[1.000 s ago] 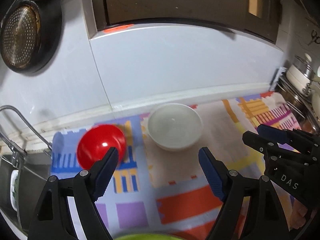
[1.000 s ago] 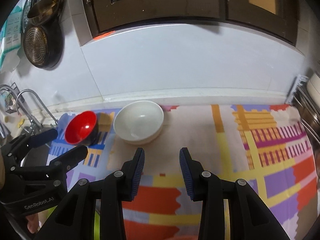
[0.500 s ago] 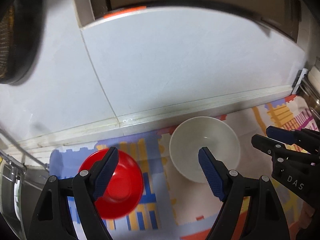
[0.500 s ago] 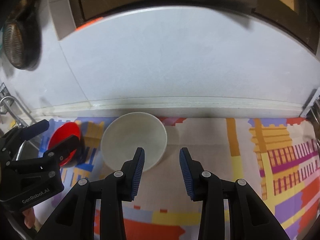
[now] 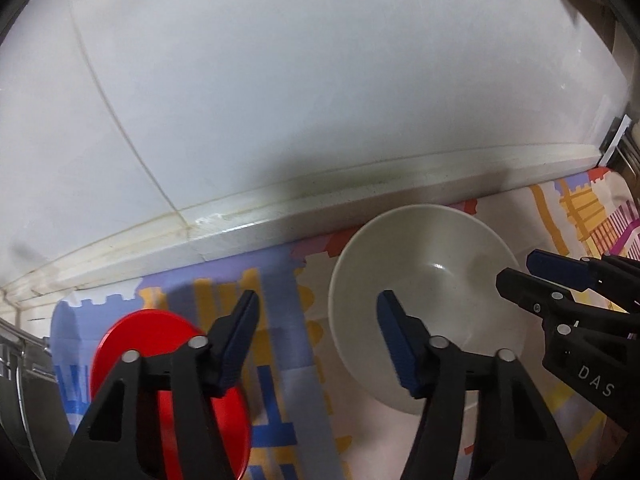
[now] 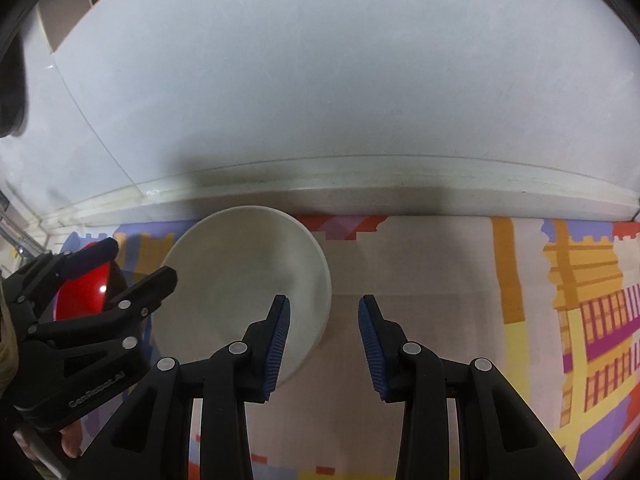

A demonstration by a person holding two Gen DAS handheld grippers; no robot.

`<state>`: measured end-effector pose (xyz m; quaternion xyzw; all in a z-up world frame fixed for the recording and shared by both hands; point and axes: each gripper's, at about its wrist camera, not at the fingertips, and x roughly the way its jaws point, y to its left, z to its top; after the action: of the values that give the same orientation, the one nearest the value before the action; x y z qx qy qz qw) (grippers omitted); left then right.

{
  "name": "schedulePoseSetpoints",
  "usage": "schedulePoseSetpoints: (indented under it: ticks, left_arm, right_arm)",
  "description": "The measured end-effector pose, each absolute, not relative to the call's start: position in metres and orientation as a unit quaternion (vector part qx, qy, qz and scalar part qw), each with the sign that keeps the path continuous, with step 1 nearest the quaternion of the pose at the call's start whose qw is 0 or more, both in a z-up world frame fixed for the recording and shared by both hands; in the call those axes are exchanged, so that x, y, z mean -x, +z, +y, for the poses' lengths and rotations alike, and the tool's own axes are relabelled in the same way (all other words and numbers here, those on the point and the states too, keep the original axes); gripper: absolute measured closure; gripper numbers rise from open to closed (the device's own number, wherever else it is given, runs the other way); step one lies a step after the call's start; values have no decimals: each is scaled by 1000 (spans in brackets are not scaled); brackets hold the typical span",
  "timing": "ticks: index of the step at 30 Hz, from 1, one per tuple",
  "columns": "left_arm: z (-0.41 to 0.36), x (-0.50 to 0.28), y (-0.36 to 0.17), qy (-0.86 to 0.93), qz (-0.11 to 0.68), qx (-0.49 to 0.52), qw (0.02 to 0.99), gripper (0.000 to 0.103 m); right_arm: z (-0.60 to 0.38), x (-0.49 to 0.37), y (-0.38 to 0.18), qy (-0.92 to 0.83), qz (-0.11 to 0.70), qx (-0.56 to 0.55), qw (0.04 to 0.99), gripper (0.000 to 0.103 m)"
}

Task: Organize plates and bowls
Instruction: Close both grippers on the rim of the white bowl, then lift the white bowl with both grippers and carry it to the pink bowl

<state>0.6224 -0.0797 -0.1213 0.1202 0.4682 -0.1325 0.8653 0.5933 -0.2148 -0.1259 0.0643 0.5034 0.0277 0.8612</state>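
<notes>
Left wrist view: the left gripper [image 5: 316,330] has its fingers spread wide and holds nothing; one pad fronts the red bowl [image 5: 132,344] at 8 o'clock, the other overlaps the white bowl [image 5: 424,268] at 3 o'clock, probably lining up between them. In the right wrist view, the right gripper [image 6: 324,330] is likewise parted and empty, its left pad over the white bowl's right rim at 10 o'clock, seemingly ready to pinch that rim. Both bowls sit on the patterned mat [image 6: 440,280] near the wall [image 6: 320,100]. The red bowl is largely masked by fingers; contact with either rim cannot be judged.
</notes>
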Motion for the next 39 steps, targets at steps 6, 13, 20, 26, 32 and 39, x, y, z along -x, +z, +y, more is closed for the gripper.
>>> schedulePoseSetpoints:
  ticks: [6,13,20,26,32,39]
  left_arm:
    - [-87,-629,-135,-148,494,-110,849,65]
    - [-91,-632,-145,-148,500,-112,846,90]
    - [-93,-630,-144,-142,496,-110,849,93]
    - [-82,-619,-129,-143,488,-110,854,93]
    - [-81,-597,-110,-152,485,-105,855,93]
    - [-81,-559,-84,-169,475,-92,859,92]
  right_arm:
    - [-212,-598,-133,34,514,-63,855,79]
    - [-212,-598,-136,34,516,-66,853,92]
    - [-212,-599,-137,28,516,-66,854,93]
    - [-212,-596,-130,24,511,-70,856,93]
    - [-216,-581,-113,24,510,-75,857,93]
    - [-221,-547,-92,20,512,-81,855,93]
